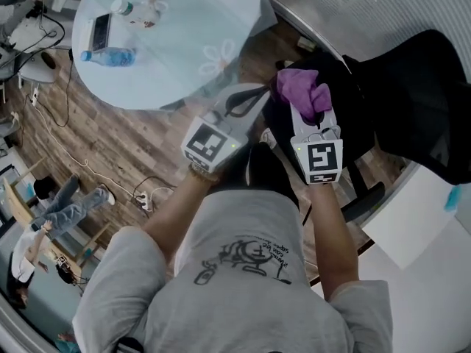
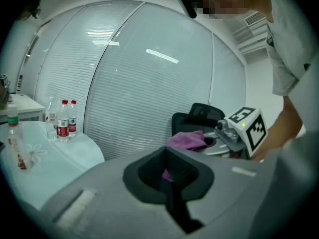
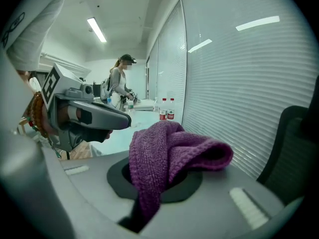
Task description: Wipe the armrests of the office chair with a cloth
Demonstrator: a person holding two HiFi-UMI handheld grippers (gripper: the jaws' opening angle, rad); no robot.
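The right gripper (image 3: 149, 193), lower centre, is clamped tight on the bunched purple cloth (image 3: 172, 148). The left gripper (image 2: 168, 180) is closed and empty. For the armrest (image 1: 363, 201) at lower right, press the cloth flat and stroke lengthwise.

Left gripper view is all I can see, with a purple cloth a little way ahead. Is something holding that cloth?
Observer: Yes. The right gripper is shut on the purple cloth, which bunches up out of its jaws.
Operator: Is anyone else in the room?
Observer: The right gripper view shows a person standing farther back in the room, beyond the other gripper.
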